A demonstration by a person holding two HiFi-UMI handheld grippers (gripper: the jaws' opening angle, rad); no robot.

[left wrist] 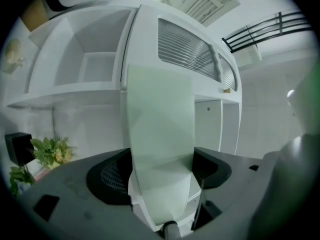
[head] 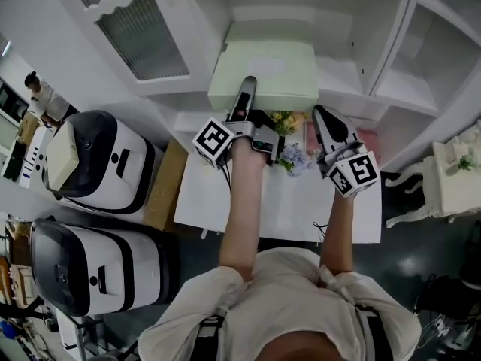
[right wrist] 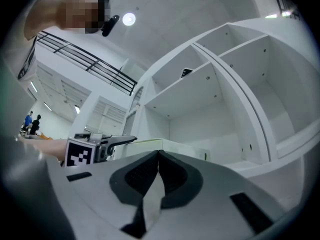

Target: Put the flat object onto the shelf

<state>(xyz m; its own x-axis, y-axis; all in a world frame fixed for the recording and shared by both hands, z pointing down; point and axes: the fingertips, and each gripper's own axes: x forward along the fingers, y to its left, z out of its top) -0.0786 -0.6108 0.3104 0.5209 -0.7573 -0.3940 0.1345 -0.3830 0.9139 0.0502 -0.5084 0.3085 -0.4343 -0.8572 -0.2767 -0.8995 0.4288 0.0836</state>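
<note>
flat box (head: 263,74) at the shelf (head: 334,89)
left gripper (head: 247,89) jaws clamp its near edge; looks light, stiff; right gripper (right wrist: 157,156) jaws pressed together, empty.

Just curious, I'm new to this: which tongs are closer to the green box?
Left. The left tongs grip the box; the right tongs sit shut, empty, beside it.

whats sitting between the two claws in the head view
A bunch of flowers on the white table, seen in the head view in the gap between the left claw, shut on the flat box, and the right claw.
</note>
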